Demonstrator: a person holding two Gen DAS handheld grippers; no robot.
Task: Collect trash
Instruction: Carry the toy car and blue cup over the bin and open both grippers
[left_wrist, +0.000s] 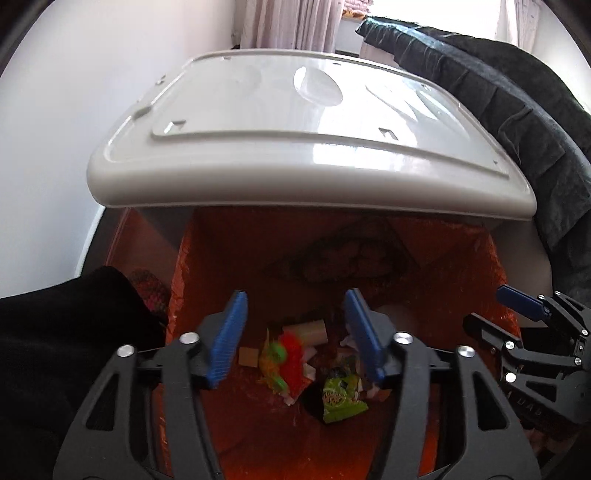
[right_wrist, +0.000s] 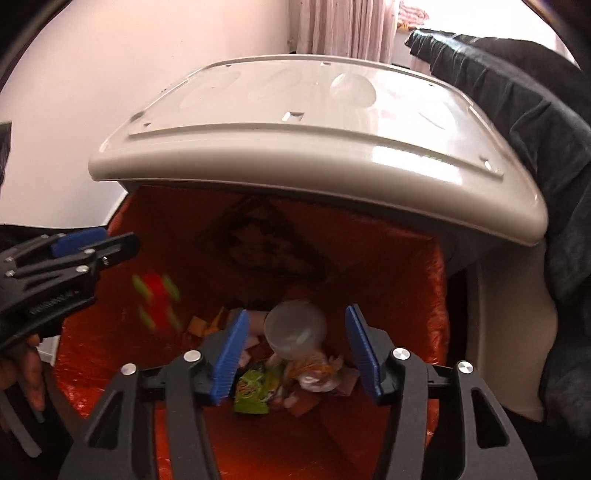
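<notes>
A grey bin stands with its lid (left_wrist: 295, 155) (right_wrist: 314, 155) raised and an orange liner (left_wrist: 480, 280) (right_wrist: 424, 295) inside. My left gripper (left_wrist: 299, 332) (right_wrist: 107, 240) hangs open over the bin's mouth with nothing between its pads. Below it a blurred red and green wrapper (left_wrist: 288, 358) (right_wrist: 157, 299) is loose in the air. My right gripper (right_wrist: 295, 350) (left_wrist: 495, 314) is open too. A clear plastic cup (right_wrist: 295, 328) shows between its fingers, touching neither pad. At the bottom lie a green snack packet (left_wrist: 338, 398) (right_wrist: 253, 391), a cardboard tube (left_wrist: 310, 330) and paper scraps.
A dark cloth (left_wrist: 517, 110) (right_wrist: 535, 110) drapes beside the bin on the right. A white wall and a pale curtain (left_wrist: 291, 22) stand behind it. A black sleeve (left_wrist: 55, 350) fills the lower left, and a hand (right_wrist: 29, 373) holds the left gripper.
</notes>
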